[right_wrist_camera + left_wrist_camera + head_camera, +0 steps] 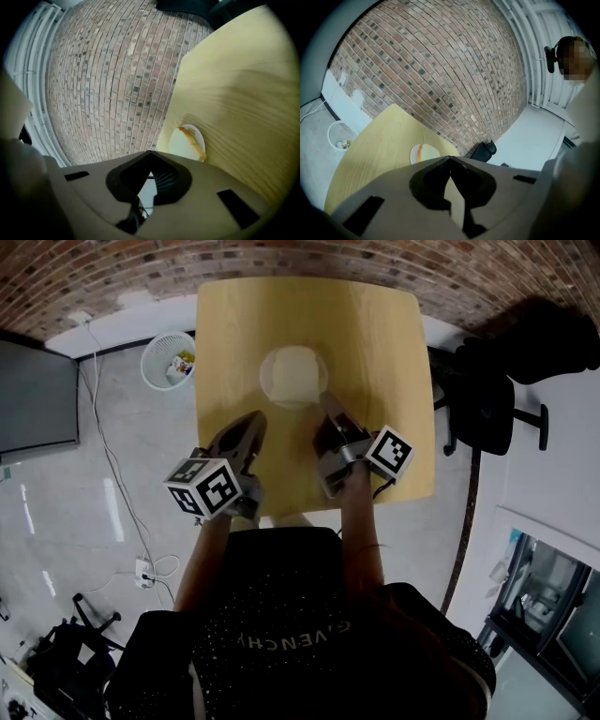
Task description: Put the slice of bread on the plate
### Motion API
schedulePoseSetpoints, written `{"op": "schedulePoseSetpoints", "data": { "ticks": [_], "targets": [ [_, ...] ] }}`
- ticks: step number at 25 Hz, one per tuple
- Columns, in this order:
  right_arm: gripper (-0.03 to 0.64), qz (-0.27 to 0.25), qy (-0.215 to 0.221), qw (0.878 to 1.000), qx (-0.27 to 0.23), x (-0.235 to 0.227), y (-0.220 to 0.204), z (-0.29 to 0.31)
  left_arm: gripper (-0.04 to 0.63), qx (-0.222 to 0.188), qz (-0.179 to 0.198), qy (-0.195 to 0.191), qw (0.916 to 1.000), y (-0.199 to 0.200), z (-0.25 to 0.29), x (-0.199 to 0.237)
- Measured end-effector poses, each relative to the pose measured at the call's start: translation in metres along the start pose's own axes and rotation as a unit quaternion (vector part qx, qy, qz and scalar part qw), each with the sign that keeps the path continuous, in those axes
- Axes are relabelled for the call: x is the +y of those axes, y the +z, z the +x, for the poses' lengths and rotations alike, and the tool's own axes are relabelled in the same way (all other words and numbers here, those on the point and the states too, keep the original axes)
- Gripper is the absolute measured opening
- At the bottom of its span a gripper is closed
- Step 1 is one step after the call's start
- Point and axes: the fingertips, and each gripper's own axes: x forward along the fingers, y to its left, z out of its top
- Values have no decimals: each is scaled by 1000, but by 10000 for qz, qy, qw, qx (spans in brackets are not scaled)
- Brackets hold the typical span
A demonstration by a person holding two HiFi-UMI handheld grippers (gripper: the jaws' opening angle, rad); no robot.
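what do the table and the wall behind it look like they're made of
The table looks like light wood or a wood-look laminate with a matte finish; grain lines run across its top. The brick wall is bare red-brown brick, rough, with pale mortar joints.

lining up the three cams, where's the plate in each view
Head view: plate upper centre, on the table's far half.
Left gripper view: plate lower left of centre.
Right gripper view: plate right of centre, lower half.
Shared landmark: the brick wall beyond the table.
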Motion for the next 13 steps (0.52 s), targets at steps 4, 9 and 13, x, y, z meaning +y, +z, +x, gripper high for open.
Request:
{"op": "schedulePoseSetpoints", "data": {
  "ticks": [4,9,13],
  "targets": [
    [11,16,-62,10000,-18,-4,3,-1,9,-6,-19,12,10000,0,-2,1],
    [11,29,-94,10000,14,-7,2,1,9,-25,-67,28,10000,1,-2,3],
    [11,-66,-148,9998,109,-8,-1,5,9,-44,-77,24,10000,2,-1,3]
  ]
}}
